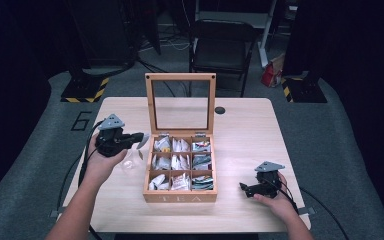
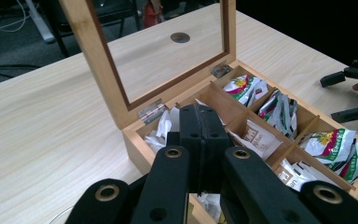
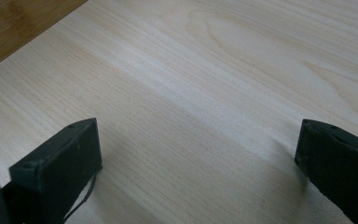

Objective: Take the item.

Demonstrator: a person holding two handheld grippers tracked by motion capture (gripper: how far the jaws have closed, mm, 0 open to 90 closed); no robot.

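A dark room with black drapes, a grey floor and a folding chair set back behind a pale wooden table with a fine straight grain and rounded corners. A small dark round grommet sits in the tabletop near its far edge.

In the middle of the table stands a wooden tea box, honey-coloured, with its glass-paned lid hinged up and standing nearly upright at the back. Inside, thin wooden partitions cut it into nine square compartments, each stuffed with tea bags: crinkled white paper sachets on the left and in the middle, glossy foil ones with green and red print down the right column.

The person's left forearm comes up from the near edge, bare, the hand wrapped around the body of the left gripper, which is held just off the left side of the box and points across toward it. Its two black jaws are pressed together flat, with a small pale scrap hanging at their tip that could be a tea bag, though I cannot say for sure. Just under that hand on the table lies something clear and glassy, too faint to name.

The right gripper rests low on the table, well to the right of the box's front corner, held level and pointing left. Its matte black jaws stand wide apart with bare wood between them.
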